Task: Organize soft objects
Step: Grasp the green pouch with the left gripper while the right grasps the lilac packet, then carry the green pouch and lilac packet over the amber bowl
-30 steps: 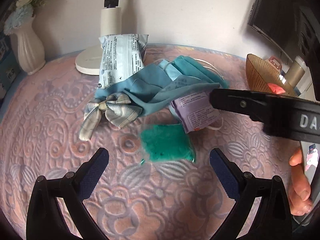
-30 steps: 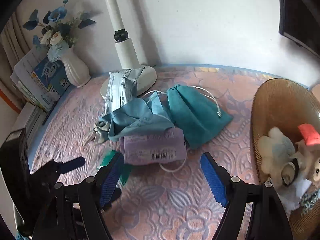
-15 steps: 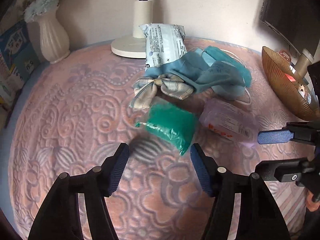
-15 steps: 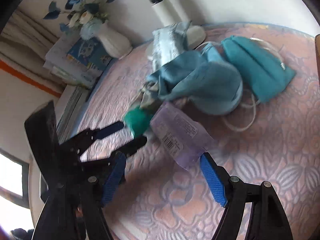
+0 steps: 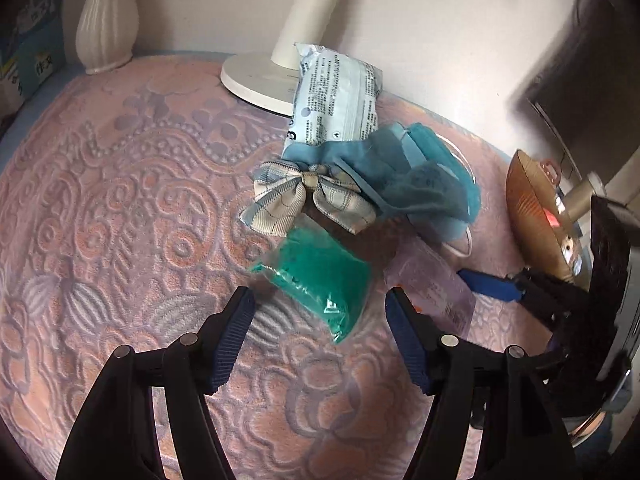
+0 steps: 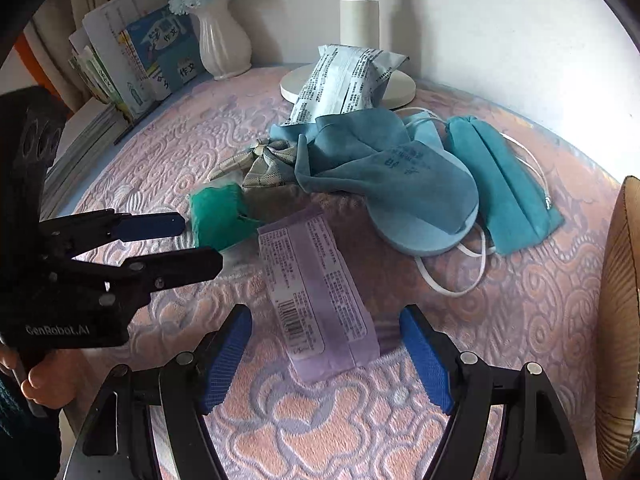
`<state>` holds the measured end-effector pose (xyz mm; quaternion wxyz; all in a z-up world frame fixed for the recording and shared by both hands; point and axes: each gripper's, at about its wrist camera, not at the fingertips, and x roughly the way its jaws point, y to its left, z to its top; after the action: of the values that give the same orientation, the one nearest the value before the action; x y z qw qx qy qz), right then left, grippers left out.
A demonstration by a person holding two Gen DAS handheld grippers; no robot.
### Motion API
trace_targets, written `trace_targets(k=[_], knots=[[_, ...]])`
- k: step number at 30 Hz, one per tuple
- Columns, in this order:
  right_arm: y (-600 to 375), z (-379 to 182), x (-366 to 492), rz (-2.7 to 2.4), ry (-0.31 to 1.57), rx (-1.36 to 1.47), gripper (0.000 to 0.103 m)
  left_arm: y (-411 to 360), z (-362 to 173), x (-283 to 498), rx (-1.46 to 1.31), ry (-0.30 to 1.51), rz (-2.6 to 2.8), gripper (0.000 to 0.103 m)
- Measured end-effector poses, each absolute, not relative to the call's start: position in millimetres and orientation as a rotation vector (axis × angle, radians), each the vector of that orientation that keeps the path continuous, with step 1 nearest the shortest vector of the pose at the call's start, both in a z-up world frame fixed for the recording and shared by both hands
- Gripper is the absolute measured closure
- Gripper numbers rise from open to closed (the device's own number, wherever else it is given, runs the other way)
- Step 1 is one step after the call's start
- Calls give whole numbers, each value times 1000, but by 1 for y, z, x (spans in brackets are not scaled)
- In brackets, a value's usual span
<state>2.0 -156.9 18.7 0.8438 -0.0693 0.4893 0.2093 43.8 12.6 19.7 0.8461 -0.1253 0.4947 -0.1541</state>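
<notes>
1. Left wrist view: left gripper [image 5: 318, 304] at lower centre, jaws about halfway and opening. Green packet [image 5: 320, 280] lies on the tablecloth [image 5: 100, 208] just ahead of the tips, near end reaching between them; pads not touching it.
2. Same view: purple packet [image 5: 434, 286] right of the green one, blurred. Right gripper's blue finger [image 5: 486, 284] enters from the right edge, beside it.
3. Same view, upper centre: plaid bow [image 5: 308, 200], blue cloth pouch [image 5: 400, 176] and white-blue wipes pack [image 5: 340, 96] piled touching each other.
4. Same view, right edge: amber bowl [image 5: 528, 216]; contents too blurred to identify.
5. Right wrist view: right gripper [image 6: 326, 356] at bottom centre, jaws fairly wide and closing. Near end of the purple packet [image 6: 316, 292] sits between the pads, no contact visible.
6. Same view: left gripper [image 6: 192, 244] comes in from left, fingers either side of the green packet [image 6: 218, 220].
7. Same view, right of centre: teal drawstring bag [image 6: 500, 184] flat beside the blue pouch [image 6: 384, 172]; bowl rim [image 6: 620, 300] at right edge, inside not visible.
</notes>
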Motion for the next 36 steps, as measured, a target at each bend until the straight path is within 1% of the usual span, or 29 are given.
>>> trace_targets(k=[1, 2, 4, 5, 7, 8, 9, 11, 12, 17, 23, 27, 29, 32, 33, 35, 36], knots=[[-155, 18, 2, 438, 1024, -162, 36, 14, 21, 47, -280, 1048, -312, 37], [-153, 18, 2, 436, 1011, -177, 38, 13, 21, 51, -294, 1051, -292, 37], [-150, 17, 3, 438, 995, -187, 45, 6, 19, 59, -289, 1061, -247, 37], [-149, 16, 2, 439, 990, -191, 47, 1, 17, 62, -261, 1060, -217, 37], [-146, 16, -1, 435, 975, -205, 56, -15, 17, 66, -182, 1043, -159, 38], [-146, 16, -5, 429, 966, -215, 58, -23, 17, 67, -138, 1035, -139, 38], [-145, 17, -8, 426, 961, -220, 61, -31, 16, 68, -92, 1027, -122, 43], [-146, 17, -16, 414, 957, -216, 62, -39, 16, 63, -40, 1005, -133, 55], [-149, 19, -22, 411, 955, -210, 62, -40, 17, 60, -43, 1005, -153, 56], [-177, 28, -51, 381, 950, -131, 62, -32, 23, 20, -110, 996, -282, 58], [-209, 38, -87, 325, 935, -49, 62, -43, 31, -39, -19, 933, -386, 58], [-223, 32, -104, 291, 963, 5, 62, -52, 28, -59, 6, 920, -437, 58], [-226, 27, -110, 278, 979, 5, 62, -56, 20, -57, 10, 932, -454, 58], [-234, 20, -120, 269, 1010, -1, 62, -66, 13, -56, 36, 955, -432, 54], [-236, 19, -123, 269, 1011, 2, 62, -68, 14, -58, 42, 954, -426, 49], [-237, 19, -127, 273, 1006, 10, 58, -68, 13, -61, 51, 974, -408, 39], [-237, 19, -128, 275, 1006, 14, 52, -62, 14, -63, 59, 979, -397, 30]])
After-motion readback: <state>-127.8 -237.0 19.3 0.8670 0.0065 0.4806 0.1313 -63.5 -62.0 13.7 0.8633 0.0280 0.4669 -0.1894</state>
